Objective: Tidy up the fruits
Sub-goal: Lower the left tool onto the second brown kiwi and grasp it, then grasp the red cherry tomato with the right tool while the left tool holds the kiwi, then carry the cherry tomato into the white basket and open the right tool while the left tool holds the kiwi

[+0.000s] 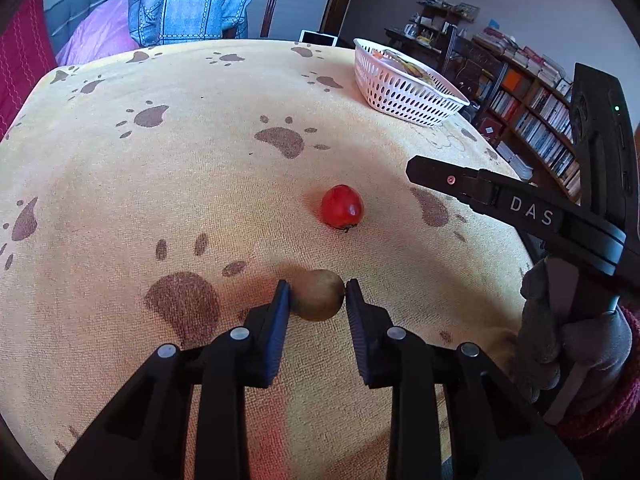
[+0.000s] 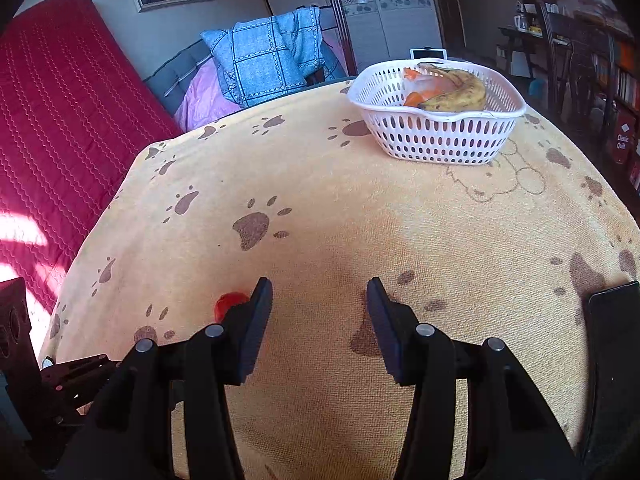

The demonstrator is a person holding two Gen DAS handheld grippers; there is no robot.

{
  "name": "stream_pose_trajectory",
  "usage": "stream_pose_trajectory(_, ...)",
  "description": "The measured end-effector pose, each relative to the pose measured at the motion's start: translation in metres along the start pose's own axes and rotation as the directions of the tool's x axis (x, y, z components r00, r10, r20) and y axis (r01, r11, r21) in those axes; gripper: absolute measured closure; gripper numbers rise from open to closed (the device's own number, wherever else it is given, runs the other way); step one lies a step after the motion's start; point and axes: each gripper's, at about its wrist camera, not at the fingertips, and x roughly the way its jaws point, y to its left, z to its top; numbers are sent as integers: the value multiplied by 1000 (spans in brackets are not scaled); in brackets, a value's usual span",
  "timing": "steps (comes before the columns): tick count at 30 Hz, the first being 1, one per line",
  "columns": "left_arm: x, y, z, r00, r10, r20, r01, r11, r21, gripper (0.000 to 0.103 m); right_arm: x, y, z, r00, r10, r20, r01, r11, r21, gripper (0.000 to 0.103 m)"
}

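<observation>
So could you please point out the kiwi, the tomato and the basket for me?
kiwi (image 1: 318,296): left wrist view, middle of its brown skin.
tomato (image 1: 342,206): left wrist view, centre of its red skin.
basket (image 2: 440,142): right wrist view, its perforated front wall.

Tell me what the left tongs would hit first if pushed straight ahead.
The left tongs already close on the brown kiwi at their tips. Past it, the red fruit lies roughly in line, slightly right; depth is hard to judge.
</observation>
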Motion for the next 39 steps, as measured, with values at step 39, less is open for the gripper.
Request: stream_pose_trajectory(39,-20,49,6,992,101,81,-94,992,-86,74,43,58,-9,990,58,-131,-83,976,-200,75)
